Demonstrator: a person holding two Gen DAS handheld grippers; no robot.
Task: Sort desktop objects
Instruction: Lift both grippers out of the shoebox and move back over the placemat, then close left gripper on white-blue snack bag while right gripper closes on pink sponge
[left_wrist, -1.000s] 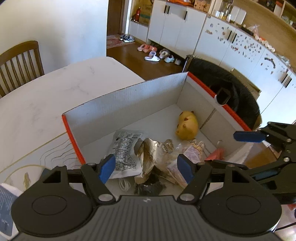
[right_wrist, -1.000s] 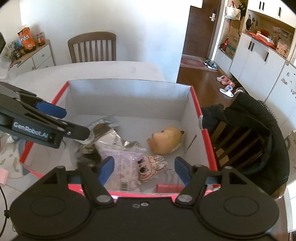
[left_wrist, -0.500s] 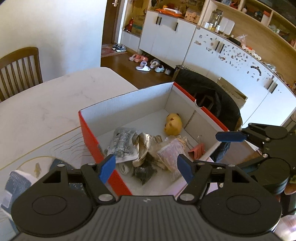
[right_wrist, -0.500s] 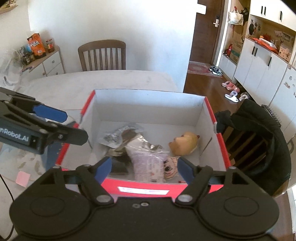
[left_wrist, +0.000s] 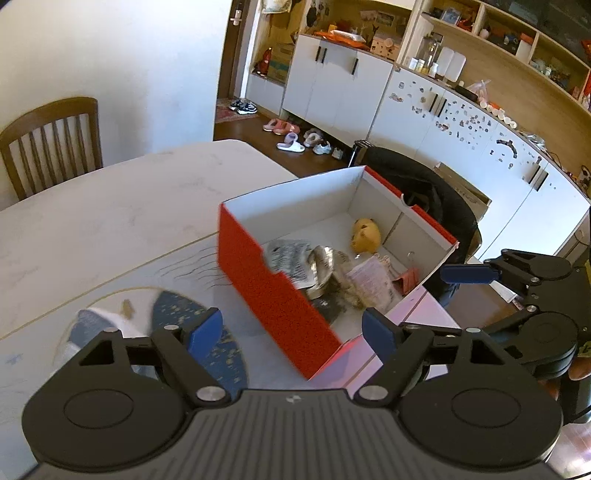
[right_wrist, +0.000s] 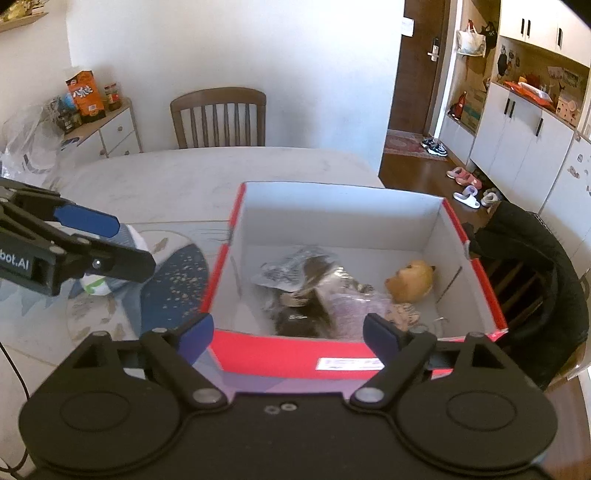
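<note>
A red cardboard box (left_wrist: 273, 295) with a white inside stands on the table; it also shows in the right wrist view (right_wrist: 280, 356). Inside lie a yellow plush toy (left_wrist: 365, 234) (right_wrist: 412, 280), a silver printed packet (left_wrist: 290, 254), crumpled foil wrappers (left_wrist: 327, 266) and a pink packet (left_wrist: 371, 282) (right_wrist: 354, 306). My left gripper (left_wrist: 293, 330) is open and empty, above the box's near corner. My right gripper (right_wrist: 288, 332) is open and empty, held back over the box's near wall.
A blue speckled placemat (right_wrist: 173, 284) and a white-blue packet (left_wrist: 92, 325) lie left of the box. A wooden chair (right_wrist: 218, 116) stands at the far table edge. A chair draped with a black jacket (right_wrist: 535, 258) stands right of the box.
Both grippers have pulled back and up from inside the box; the whole box now shows. Both stay open and empty.
</note>
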